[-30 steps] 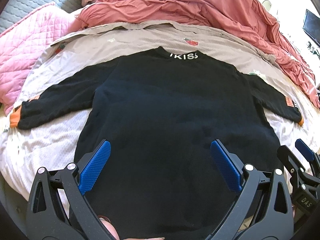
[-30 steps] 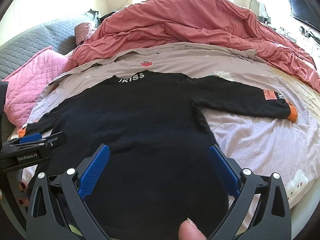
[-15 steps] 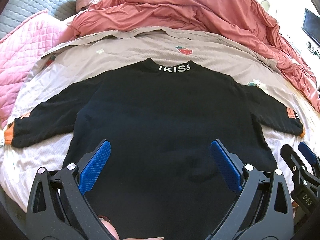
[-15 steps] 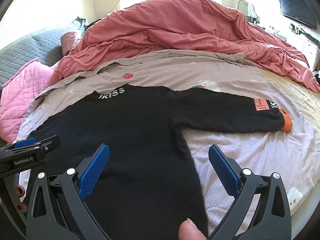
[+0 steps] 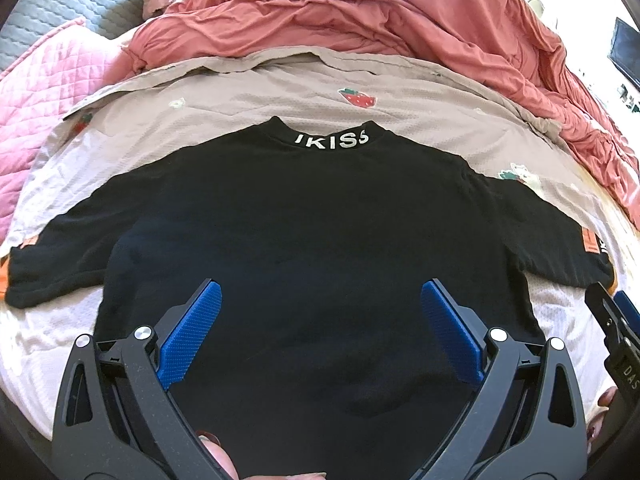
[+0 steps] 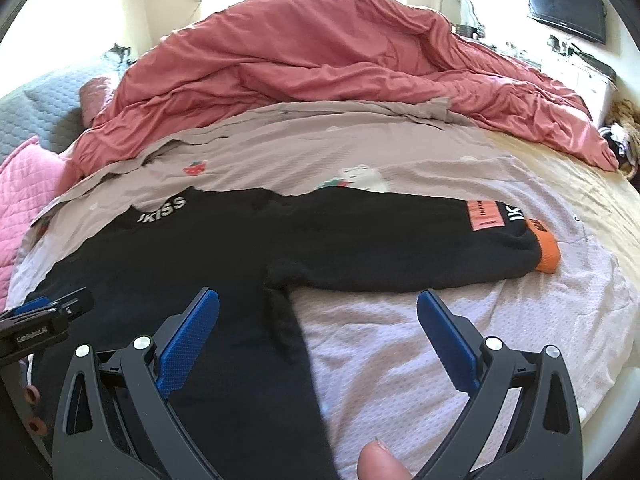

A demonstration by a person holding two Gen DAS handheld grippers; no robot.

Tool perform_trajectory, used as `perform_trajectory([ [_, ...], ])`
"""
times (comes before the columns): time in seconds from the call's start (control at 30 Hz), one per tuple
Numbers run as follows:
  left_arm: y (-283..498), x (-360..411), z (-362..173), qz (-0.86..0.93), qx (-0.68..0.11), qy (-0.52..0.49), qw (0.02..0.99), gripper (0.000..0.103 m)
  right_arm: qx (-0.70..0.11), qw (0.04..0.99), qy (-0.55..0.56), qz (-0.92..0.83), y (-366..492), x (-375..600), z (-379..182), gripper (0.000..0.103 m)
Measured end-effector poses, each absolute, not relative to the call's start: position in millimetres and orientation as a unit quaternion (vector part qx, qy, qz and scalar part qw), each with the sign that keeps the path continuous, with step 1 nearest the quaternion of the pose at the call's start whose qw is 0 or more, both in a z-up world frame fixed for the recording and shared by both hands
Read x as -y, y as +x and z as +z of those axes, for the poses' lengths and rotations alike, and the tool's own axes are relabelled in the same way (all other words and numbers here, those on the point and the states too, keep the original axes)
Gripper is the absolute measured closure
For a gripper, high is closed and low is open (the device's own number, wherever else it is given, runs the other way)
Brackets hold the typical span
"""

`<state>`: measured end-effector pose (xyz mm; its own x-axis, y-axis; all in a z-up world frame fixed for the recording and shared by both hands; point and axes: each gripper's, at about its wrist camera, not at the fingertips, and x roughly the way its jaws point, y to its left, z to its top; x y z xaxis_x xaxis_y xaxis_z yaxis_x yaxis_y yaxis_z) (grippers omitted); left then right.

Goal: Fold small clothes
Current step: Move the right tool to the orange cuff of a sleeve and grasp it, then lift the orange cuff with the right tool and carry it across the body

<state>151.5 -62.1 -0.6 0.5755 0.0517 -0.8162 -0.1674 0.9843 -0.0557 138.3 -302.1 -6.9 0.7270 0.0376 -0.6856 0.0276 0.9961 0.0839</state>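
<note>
Both wrist cameras sit low at the bed's near edge, looking forward across it between their own open blue-padded prongs. The left view faces the black long-sleeved sweater (image 5: 320, 220) squarely and close. The right view is aimed further right, over its orange-cuffed sleeve. Both share the sweater's collar and the crumpled salmon-red duvet (image 6: 340, 60) behind.

A black long-sleeved top (image 5: 312, 240) lies flat and spread open, directly ahead of and beneath the left gripper (image 5: 318, 336). Its collar, lettered "IKISS" in white, points away from the gripper. Both sleeves stretch straight out sideways. The sleeve (image 6: 400, 248) ahead of the right gripper (image 6: 318, 334) carries an orange patch, white lettering and an orange cuff at its far right end.
</note>
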Motion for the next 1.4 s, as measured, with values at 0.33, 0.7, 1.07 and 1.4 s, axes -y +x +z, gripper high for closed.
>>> perform_trajectory([
  [0.33, 179, 59, -22, 0.069, -0.476, -0.079, 0.873, 0.009, -0.383, 0.919, 0.063, -0.067, 168, 360, -21, 0.004],
  [0.7, 205, 59, -37, 0.07, -0.469, -0.085, 0.877, 0.009, -0.404, 0.886, 0.134, -0.182, 192, 457, -40, 0.004],
  [1.07, 200, 37, -48, 0.056, -0.447, -0.066, 0.89, 0.009, -0.439, 0.848, 0.178, -0.239, 212, 502, -64, 0.004],
  [1.4, 202, 17, -43, 0.067, -0.435, -0.094, 0.893, 0.009, -0.414, 0.848, 0.232, -0.238, 217, 520, -68, 0.062],
])
